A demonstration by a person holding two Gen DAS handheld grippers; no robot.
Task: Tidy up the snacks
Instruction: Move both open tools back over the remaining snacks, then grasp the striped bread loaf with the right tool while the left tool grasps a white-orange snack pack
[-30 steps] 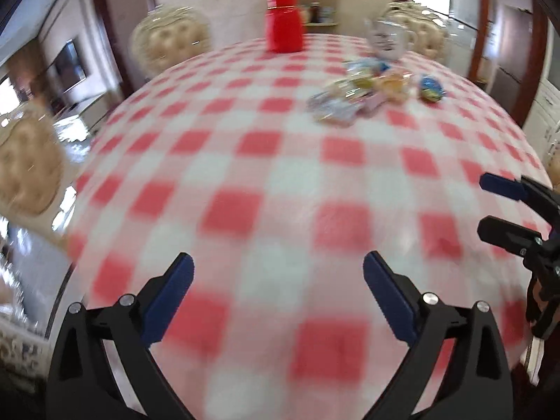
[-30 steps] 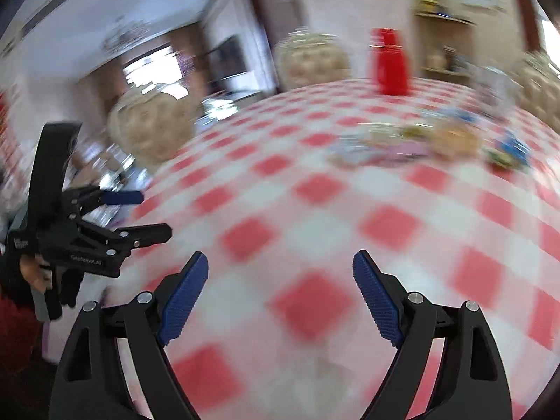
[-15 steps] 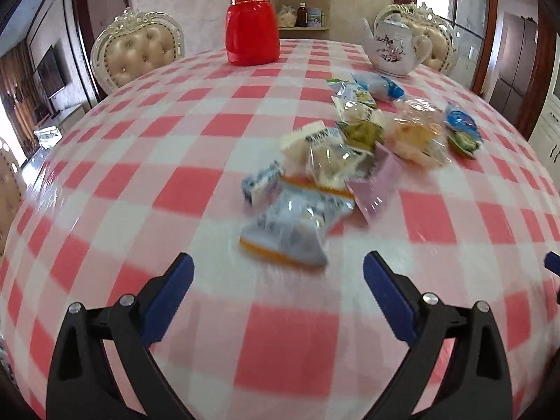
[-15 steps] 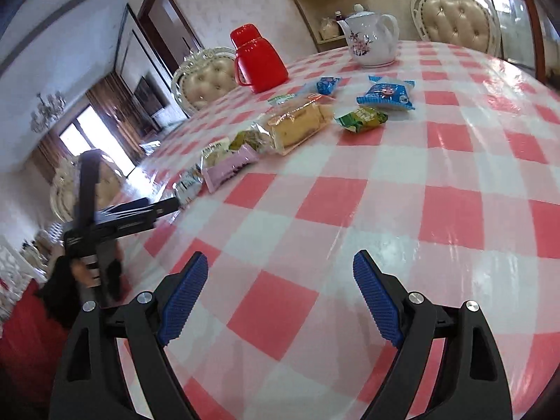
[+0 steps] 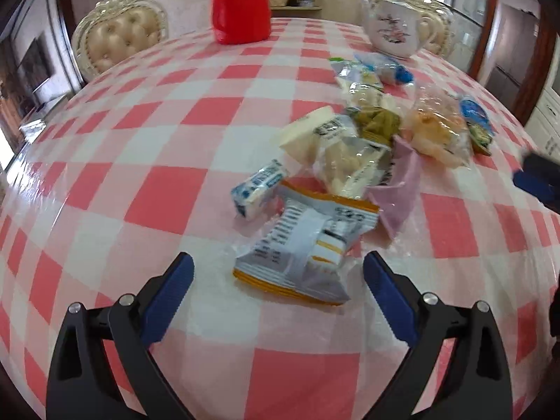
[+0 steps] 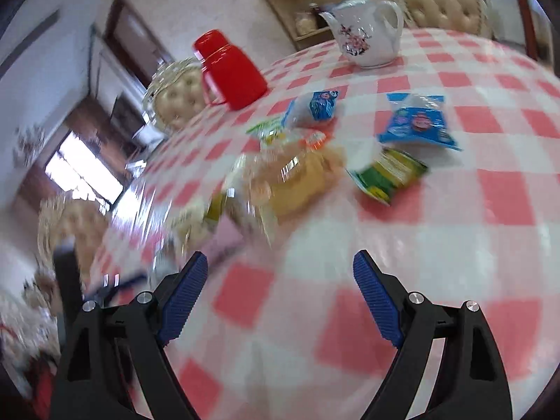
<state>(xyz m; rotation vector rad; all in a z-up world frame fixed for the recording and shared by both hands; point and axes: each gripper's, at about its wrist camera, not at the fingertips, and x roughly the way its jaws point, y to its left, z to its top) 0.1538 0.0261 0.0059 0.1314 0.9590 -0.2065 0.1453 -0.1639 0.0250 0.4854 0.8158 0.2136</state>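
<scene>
The left gripper [image 5: 278, 280] is spread wide over a gray and orange snack bag [image 5: 301, 252], not pinching it. The right gripper [image 6: 280, 276] is spread too, holding nothing. The snacks [image 6: 308, 161] lie piled mid-table [image 5: 140, 147], nearer the teapot's [image 6: 367, 40] edge.

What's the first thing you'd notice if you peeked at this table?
A heap of snack packets lies in the middle of the red-and-white checked tablecloth, the nearest being a grey and orange packet just ahead of the open left gripper. A bright red jug stands at the far edge, with a white flowered teapot to its right.
</scene>
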